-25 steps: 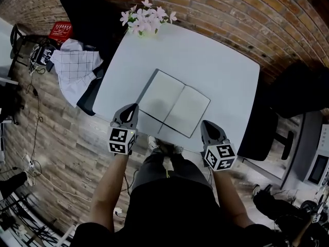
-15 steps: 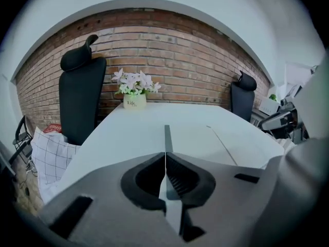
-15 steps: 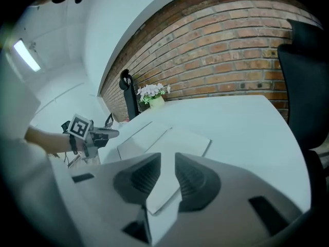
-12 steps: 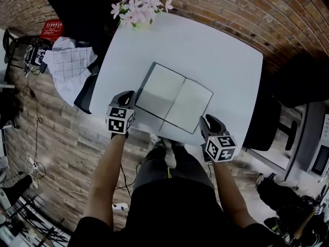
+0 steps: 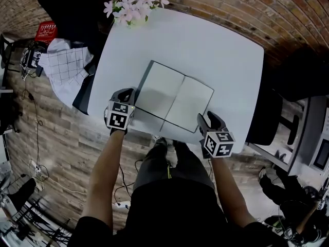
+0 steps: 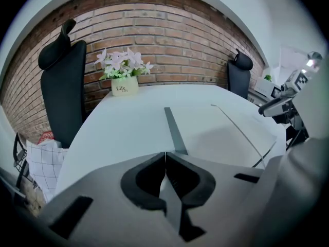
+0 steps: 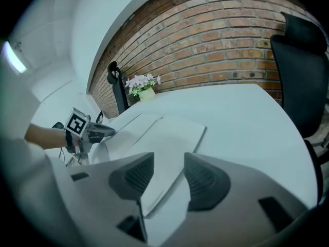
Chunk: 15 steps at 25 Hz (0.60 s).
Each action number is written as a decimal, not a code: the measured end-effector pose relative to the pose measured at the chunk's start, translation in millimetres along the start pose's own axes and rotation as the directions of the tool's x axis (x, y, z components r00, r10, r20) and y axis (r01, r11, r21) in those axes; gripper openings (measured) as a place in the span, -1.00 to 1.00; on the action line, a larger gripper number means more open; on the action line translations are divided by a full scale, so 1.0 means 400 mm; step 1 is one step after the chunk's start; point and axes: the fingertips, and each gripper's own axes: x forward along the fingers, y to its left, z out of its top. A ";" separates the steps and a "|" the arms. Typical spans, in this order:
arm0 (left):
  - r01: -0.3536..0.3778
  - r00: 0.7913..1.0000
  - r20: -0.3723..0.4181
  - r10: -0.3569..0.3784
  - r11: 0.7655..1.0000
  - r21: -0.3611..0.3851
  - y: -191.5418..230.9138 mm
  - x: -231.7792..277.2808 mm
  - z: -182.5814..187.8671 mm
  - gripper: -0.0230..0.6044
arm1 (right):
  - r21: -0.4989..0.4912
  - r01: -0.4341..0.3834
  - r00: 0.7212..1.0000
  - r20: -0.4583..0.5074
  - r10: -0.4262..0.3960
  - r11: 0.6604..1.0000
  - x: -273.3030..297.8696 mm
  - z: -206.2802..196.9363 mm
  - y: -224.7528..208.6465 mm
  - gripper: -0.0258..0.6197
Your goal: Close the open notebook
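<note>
Open blank-paged notebook [image 5: 174,103] flat on white table [image 5: 216,50]

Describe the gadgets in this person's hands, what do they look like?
The left gripper and right gripper are grey plastic, each with two dark jaw pads and a white cube printed with black square markers. No cables show. The person wears a black short-sleeved top.

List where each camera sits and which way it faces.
Head view: on the person's head, facing steeply down at table and open notebook; forearms, left gripper, right gripper show.
Left gripper view: on the left gripper, past its shut jaws toward flowers and brick wall.
Right gripper view: on the right gripper; opening jaws frame the notebook's edge, ungripped.
Shared: all show notebook and flowers.
</note>
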 end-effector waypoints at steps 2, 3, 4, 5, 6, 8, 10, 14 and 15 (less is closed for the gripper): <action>0.006 1.000 -0.013 -0.005 0.999 0.047 -0.009 0.006 -0.005 -0.85 | 0.016 0.006 1.000 -0.017 -0.006 1.000 0.008 -0.011 -0.001 -0.35; 0.011 1.000 -0.025 -0.009 0.997 0.074 -0.016 0.008 -0.008 -0.85 | 0.023 0.011 1.000 -0.027 -0.011 1.000 0.012 -0.018 -0.001 -0.33; 0.018 0.999 -0.037 -0.015 0.995 0.098 -0.023 0.008 -0.010 -0.85 | 0.028 0.017 0.999 -0.034 -0.016 0.999 0.016 -0.023 -0.002 -0.33; 0.027 0.999 -0.045 -0.022 0.993 0.113 -0.030 0.008 -0.011 -0.85 | 0.031 0.022 0.999 -0.039 -0.021 0.999 0.018 -0.026 -0.002 -0.33; 0.035 0.998 -0.048 -0.030 0.993 0.116 -0.036 0.007 -0.011 -0.85 | 0.031 0.029 0.999 -0.041 -0.027 0.999 0.020 -0.027 -0.003 -0.33; 0.046 0.998 -0.039 -0.043 0.994 0.095 -0.041 0.004 -0.012 -0.85 | 0.028 0.040 0.998 -0.047 -0.039 0.999 0.024 -0.028 -0.006 -0.33; 0.055 0.998 -0.032 -0.053 0.996 0.077 -0.048 0.000 -0.015 -0.85 | 0.026 0.050 0.997 -0.055 -0.049 0.998 0.028 -0.032 -0.011 -0.32; 0.063 0.998 -0.018 -0.062 0.997 0.051 -0.065 -0.008 -0.014 -0.85 | 0.029 0.065 0.995 -0.075 -0.063 0.997 0.039 -0.041 -0.029 -0.29; 0.066 0.998 -0.014 -0.066 0.997 0.042 -0.069 -0.011 -0.015 -0.85 | 0.032 0.067 0.995 -0.079 -0.064 0.997 0.042 -0.044 -0.033 -0.29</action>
